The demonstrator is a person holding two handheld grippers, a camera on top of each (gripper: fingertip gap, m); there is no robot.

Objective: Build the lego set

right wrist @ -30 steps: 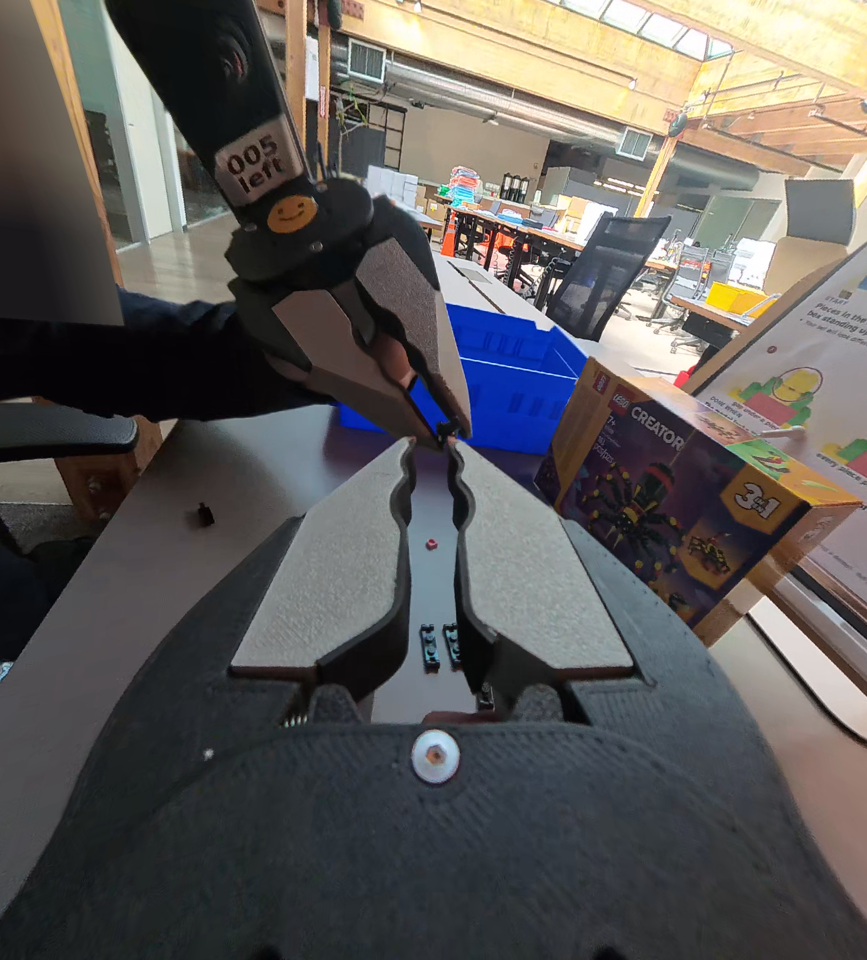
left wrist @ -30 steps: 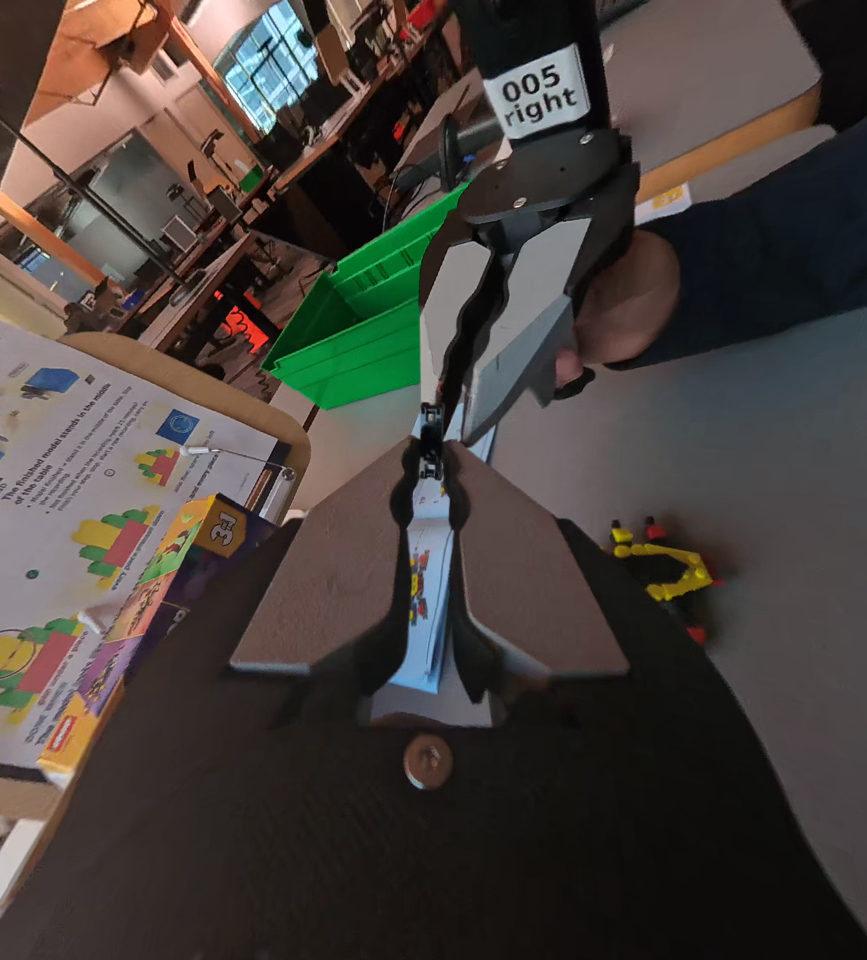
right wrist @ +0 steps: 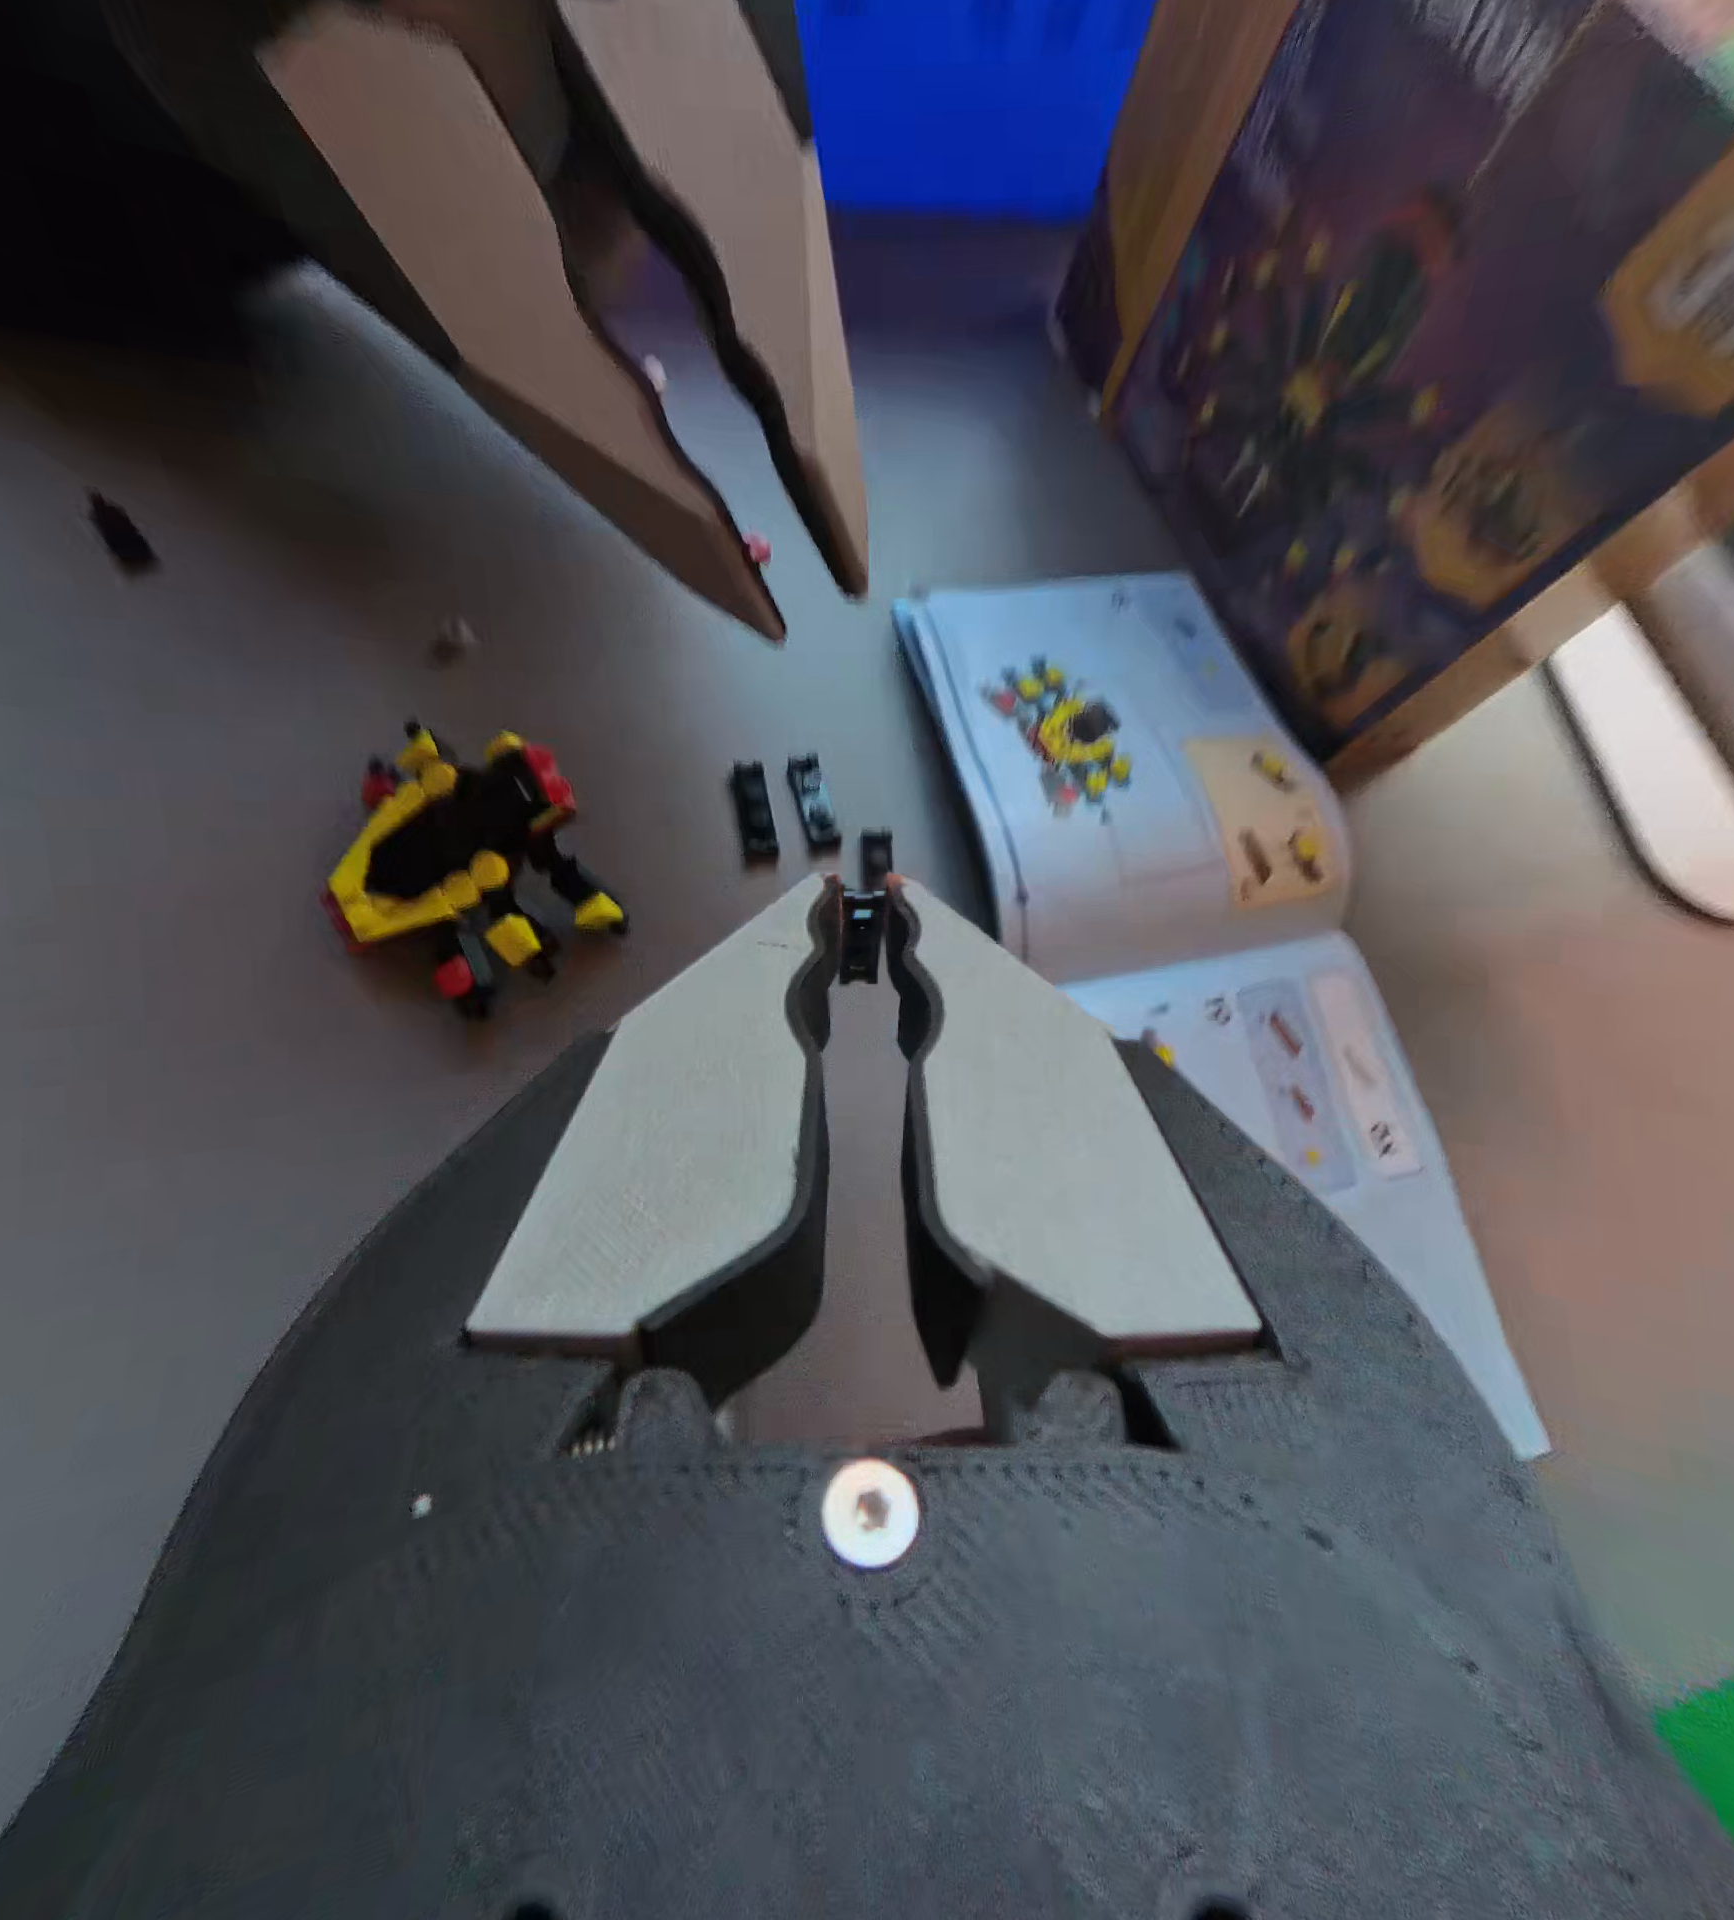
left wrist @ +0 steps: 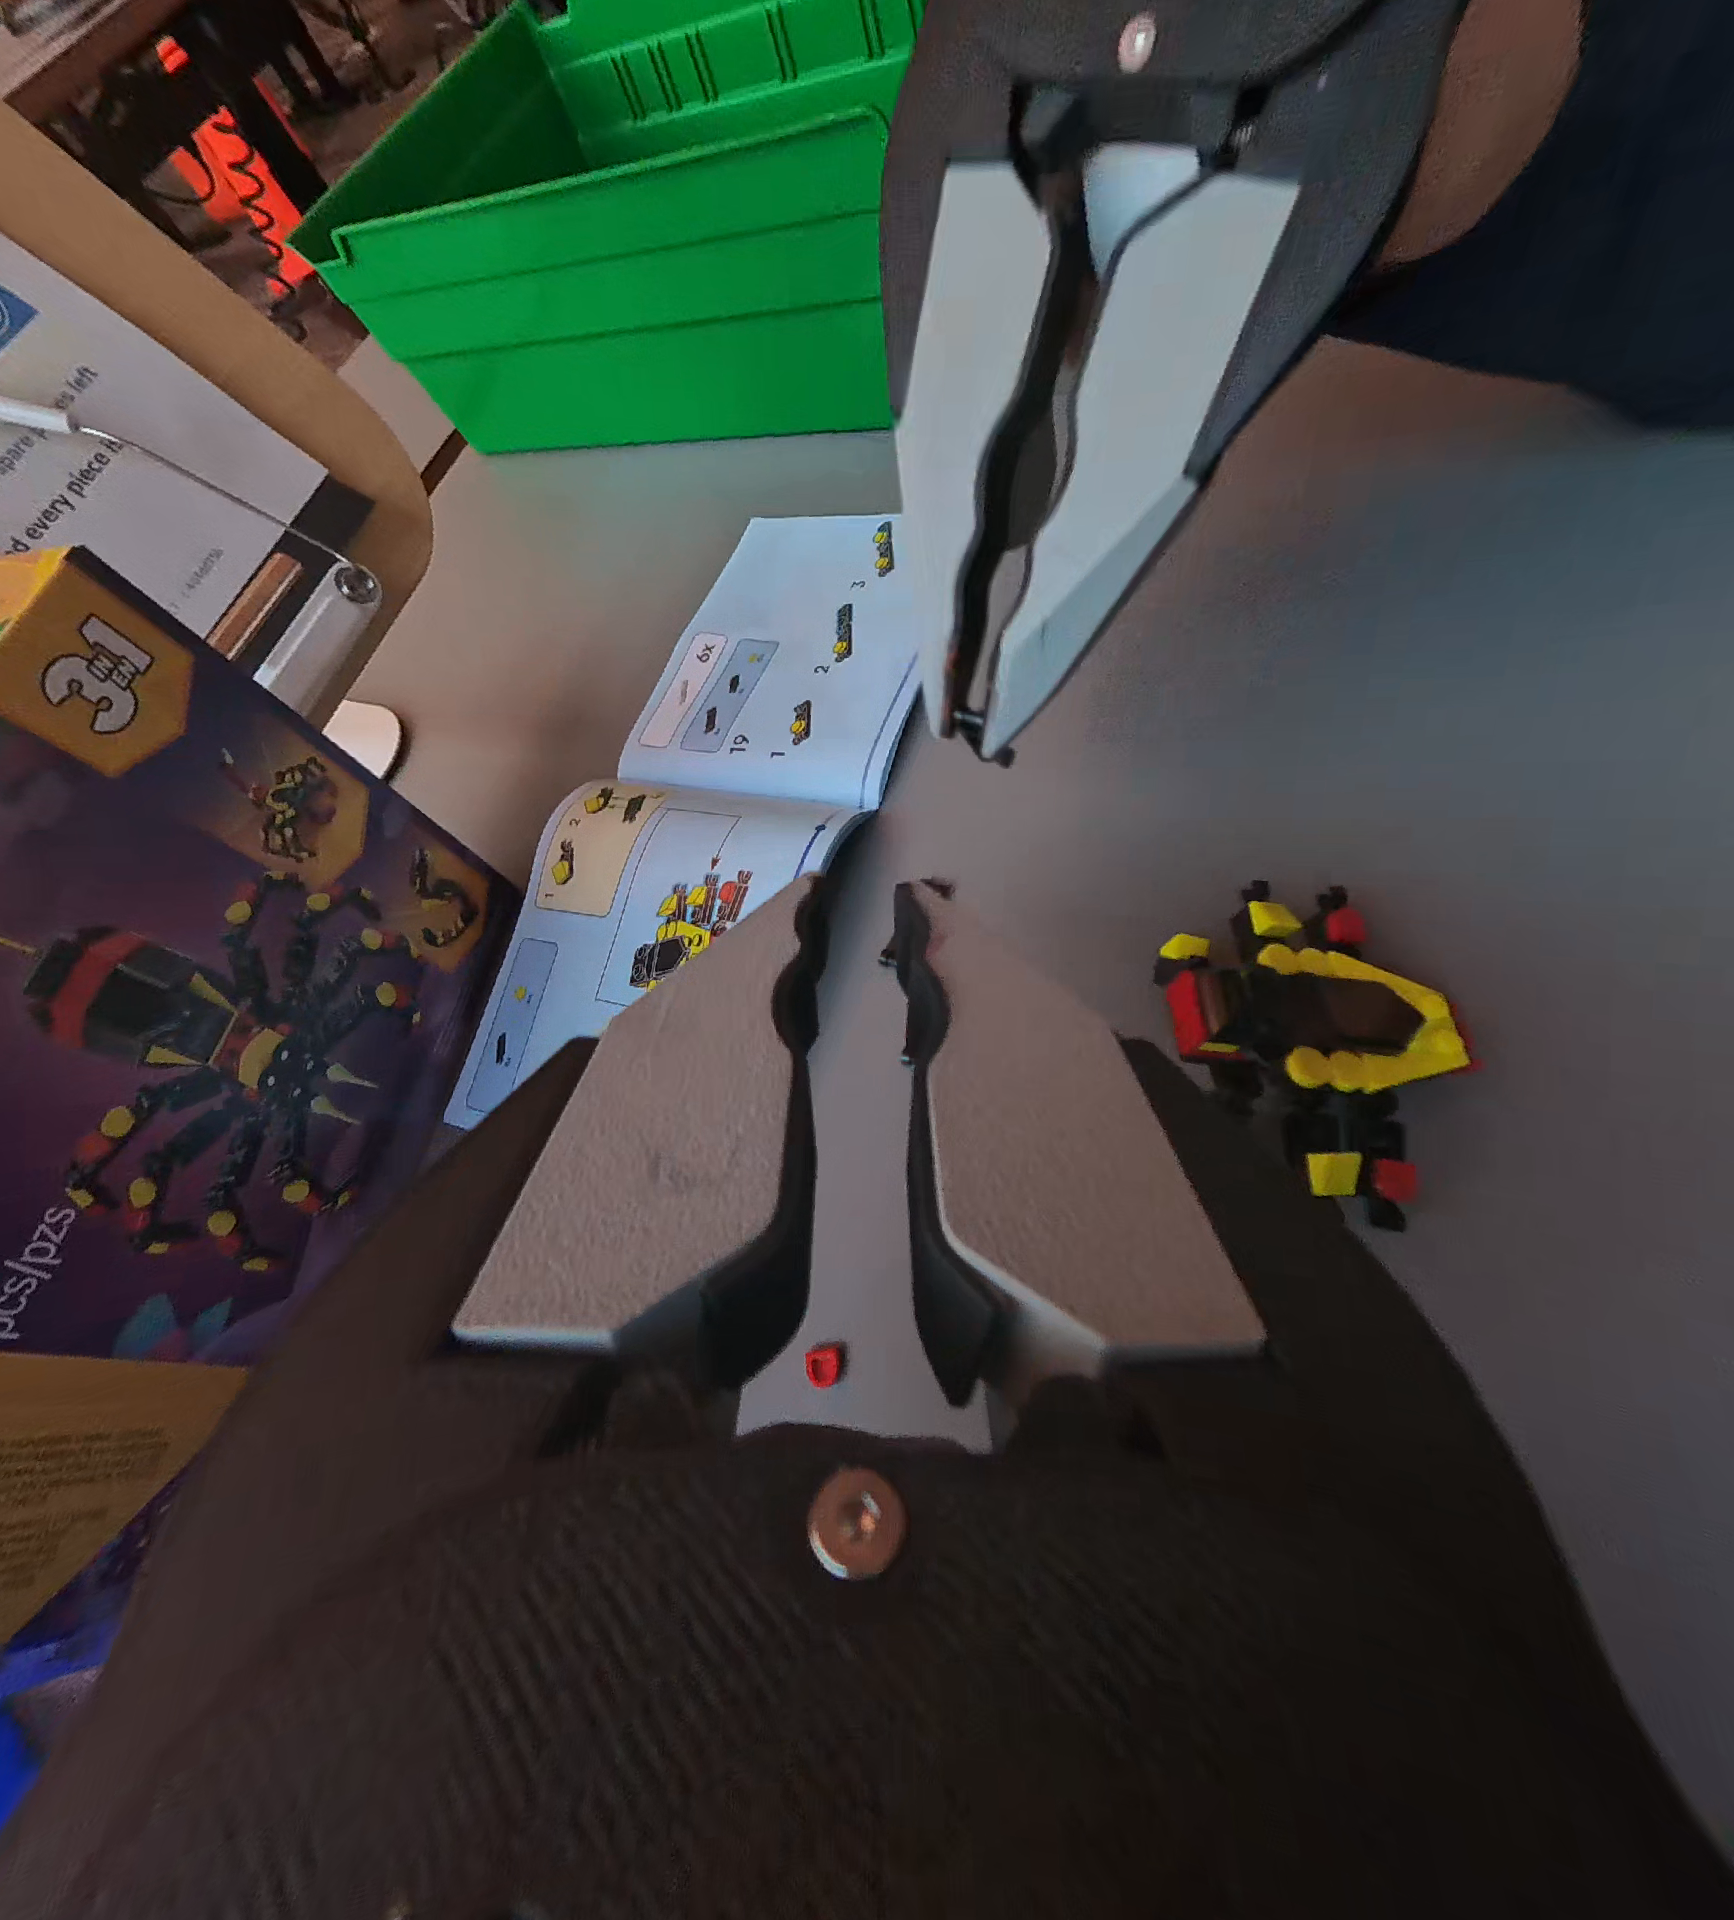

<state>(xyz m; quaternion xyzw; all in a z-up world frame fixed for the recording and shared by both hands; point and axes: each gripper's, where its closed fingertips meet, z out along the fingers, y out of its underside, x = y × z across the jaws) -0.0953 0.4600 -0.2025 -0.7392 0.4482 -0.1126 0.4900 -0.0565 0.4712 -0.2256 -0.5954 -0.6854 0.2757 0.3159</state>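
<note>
The right hand-held gripper (right wrist: 858, 883) has its fingers drawn close together, pinching a small black lego piece (right wrist: 860, 935) between the tips above the counter (right wrist: 167, 1143). The left hand-held gripper (left wrist: 863, 888) has its fingers parted by a narrow gap with nothing between the tips; a tiny dark part sits at the tip of its right finger (left wrist: 1008, 1122), and whether it is held cannot be told. A small red piece (left wrist: 823, 1364) lies on the counter, seen through the gap near the base of the left gripper's fingers. In the right wrist view, three loose black pieces (right wrist: 754, 810) lie on the counter just beyond the right gripper's tips. The partly built yellow, black and red lego model (right wrist: 463, 868) rests on the counter, left of those pieces and well apart from both grippers. The open instruction booklet (left wrist: 738, 727) lies flat on the counter beside the purple set box (left wrist: 177, 1039). A green bin (left wrist: 614, 281) stands at the far edge in the left wrist view, and a blue bin (right wrist: 946, 104) at the far edge in the right wrist view. The right wrist view is blurred towards its edges.
</note>
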